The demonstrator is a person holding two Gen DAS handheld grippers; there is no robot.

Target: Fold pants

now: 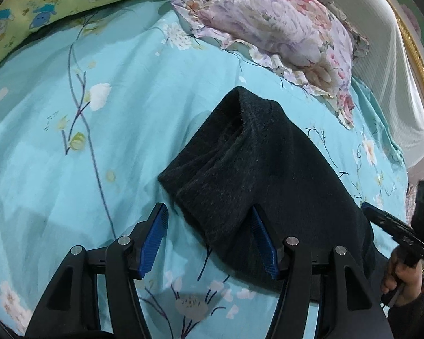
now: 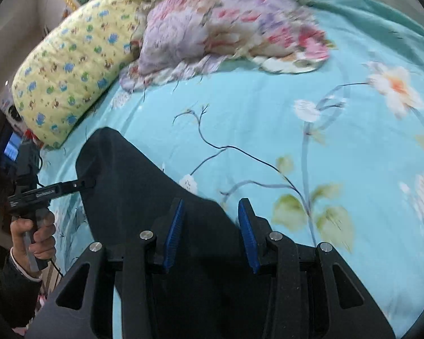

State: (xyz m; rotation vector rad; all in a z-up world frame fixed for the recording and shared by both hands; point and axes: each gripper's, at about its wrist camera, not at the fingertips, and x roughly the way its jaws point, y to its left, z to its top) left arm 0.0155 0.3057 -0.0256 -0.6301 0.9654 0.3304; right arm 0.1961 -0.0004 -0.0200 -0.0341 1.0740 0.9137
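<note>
Black fuzzy pants lie on the bed's turquoise floral sheet, folded into a dark wedge whose rounded end points toward the pillows. Left gripper hangs over the near edge of the pants; jaws released, blue pads spread wide, one pad over bare sheet, the other over the fabric, nothing pinched. In the left wrist view the right gripper comes in at the right edge, gripped by a hand, its tip at the far side of the pants. Right wrist view: right gripper over the pants, jaws apart, dark cloth edge below the gap, pads not pressing on it; picture blurred toward the top. Left gripper shows there at left, held by a hand, tip at the pants' edge. Pink-purple floral pillow and yellow cartoon-print pillow sit at the head of the bed, well apart from the pants.
</note>
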